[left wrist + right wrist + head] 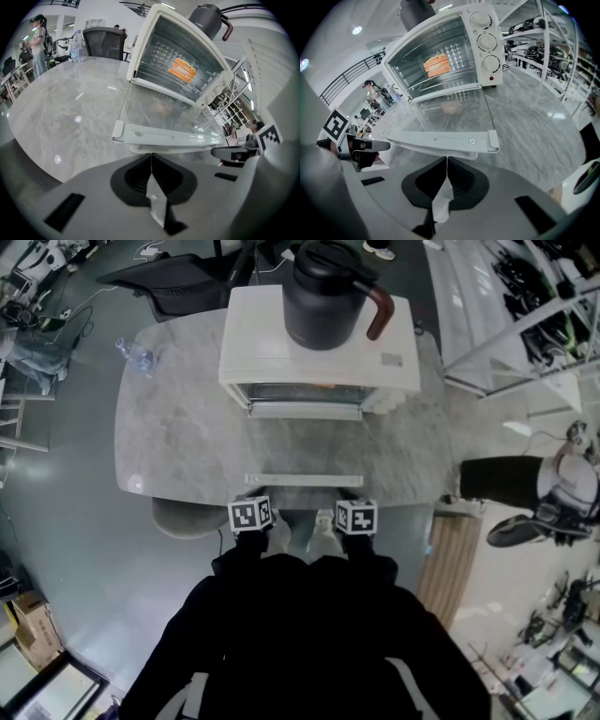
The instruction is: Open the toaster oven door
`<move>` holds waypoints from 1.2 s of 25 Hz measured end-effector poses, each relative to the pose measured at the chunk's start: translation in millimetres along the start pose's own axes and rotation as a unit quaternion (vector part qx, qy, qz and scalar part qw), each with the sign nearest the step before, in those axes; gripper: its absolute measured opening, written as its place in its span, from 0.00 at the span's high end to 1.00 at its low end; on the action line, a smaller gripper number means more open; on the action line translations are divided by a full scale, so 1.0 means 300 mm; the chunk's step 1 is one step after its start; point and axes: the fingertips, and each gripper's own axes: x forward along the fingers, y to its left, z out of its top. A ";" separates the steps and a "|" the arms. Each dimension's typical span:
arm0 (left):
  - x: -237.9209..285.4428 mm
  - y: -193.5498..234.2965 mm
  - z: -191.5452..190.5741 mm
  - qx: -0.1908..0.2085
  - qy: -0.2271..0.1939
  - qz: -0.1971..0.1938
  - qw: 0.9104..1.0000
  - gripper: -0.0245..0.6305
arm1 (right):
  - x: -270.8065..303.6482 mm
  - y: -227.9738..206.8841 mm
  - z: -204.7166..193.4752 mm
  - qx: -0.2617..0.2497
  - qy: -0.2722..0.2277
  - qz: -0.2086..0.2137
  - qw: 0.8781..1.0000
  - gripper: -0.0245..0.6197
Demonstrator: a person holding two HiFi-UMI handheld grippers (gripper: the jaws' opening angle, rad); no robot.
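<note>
1. Lying flat open, the door (305, 451) extends toward 6 o'clock from the oven (258, 338), with its handle (303, 480) running 9-to-3 over the table (169, 437).
2. The left gripper (151, 159) and right gripper (447, 164) sit just at 6 o'clock of the handle, equally near, both pinched closed and empty.

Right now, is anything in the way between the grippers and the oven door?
No, nothing visible. The toaster oven door is already folded down, and its handle sits just ahead of the left gripper and the right gripper, both shut and empty.
</note>
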 end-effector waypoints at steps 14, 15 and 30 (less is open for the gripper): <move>-0.169 -0.104 0.103 0.030 -0.069 -0.014 0.997 0.96 | -0.178 0.121 0.129 -0.027 -0.078 0.025 0.996 0.96; -0.182 -0.113 0.132 0.033 -0.080 -0.015 0.996 0.96 | -0.193 0.129 0.158 -0.030 -0.087 0.029 0.995 0.96; -0.438 -0.302 0.509 0.078 -0.238 -0.062 0.966 0.96 | -0.533 0.253 0.609 -0.067 -0.297 0.061 0.951 0.96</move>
